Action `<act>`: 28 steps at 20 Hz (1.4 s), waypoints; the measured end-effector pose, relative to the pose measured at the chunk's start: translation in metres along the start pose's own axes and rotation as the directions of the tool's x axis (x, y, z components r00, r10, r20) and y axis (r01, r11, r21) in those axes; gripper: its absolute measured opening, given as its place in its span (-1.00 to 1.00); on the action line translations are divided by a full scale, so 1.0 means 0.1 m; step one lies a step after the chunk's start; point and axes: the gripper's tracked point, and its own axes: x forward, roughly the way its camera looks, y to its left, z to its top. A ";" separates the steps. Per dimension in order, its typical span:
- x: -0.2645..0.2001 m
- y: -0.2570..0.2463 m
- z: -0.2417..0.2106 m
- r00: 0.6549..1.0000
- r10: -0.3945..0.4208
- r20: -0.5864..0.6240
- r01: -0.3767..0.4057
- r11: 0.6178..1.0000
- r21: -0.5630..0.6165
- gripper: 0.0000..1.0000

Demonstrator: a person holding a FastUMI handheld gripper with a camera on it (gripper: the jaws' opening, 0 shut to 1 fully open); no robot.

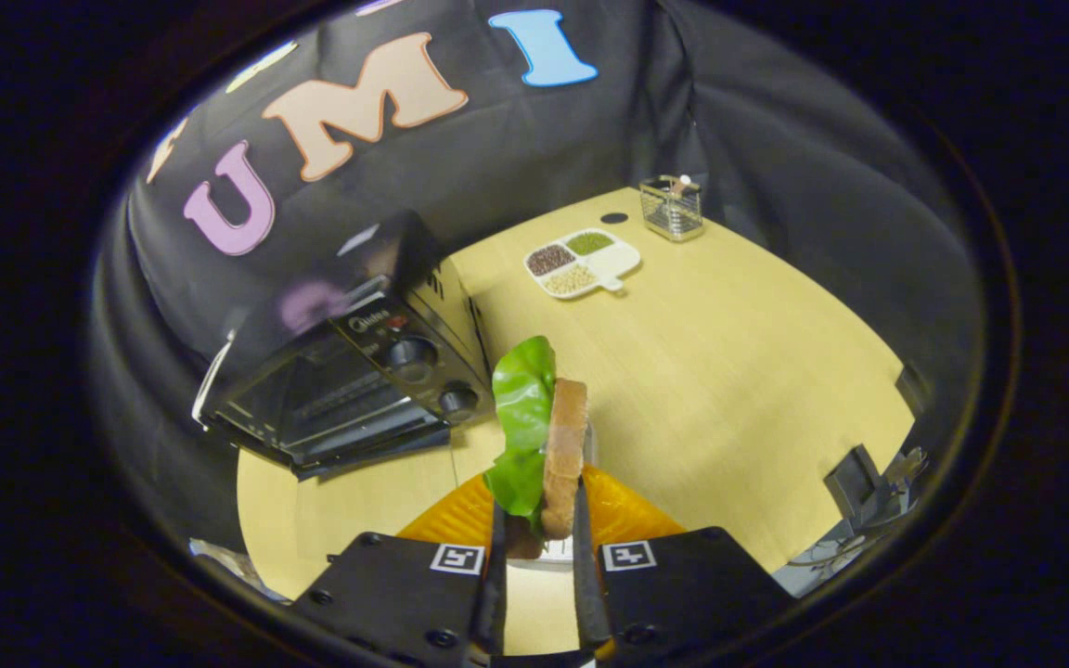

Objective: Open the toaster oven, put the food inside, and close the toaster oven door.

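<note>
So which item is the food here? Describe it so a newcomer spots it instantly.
Start at the black toaster oven on the wooden table. Beside it, the gripper is shut on the sandwich: a bread slice with a green lettuce leaf, unlike the divided dish of beans farther back.

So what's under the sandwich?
The fingers pinch the sandwich upright. An orange plate lies below it on the table; sandwich and fingers cover the plate's middle.
</note>
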 end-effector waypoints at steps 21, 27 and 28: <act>0.32 2.29 -0.48 0.832 0.553 -0.047 -0.493 0.774 0.397 -0.37; 0.65 2.36 -0.34 0.850 0.527 -0.006 -0.474 0.769 0.429 -0.37; 0.70 2.35 -0.30 0.859 0.512 0.013 -0.466 0.772 0.433 -0.37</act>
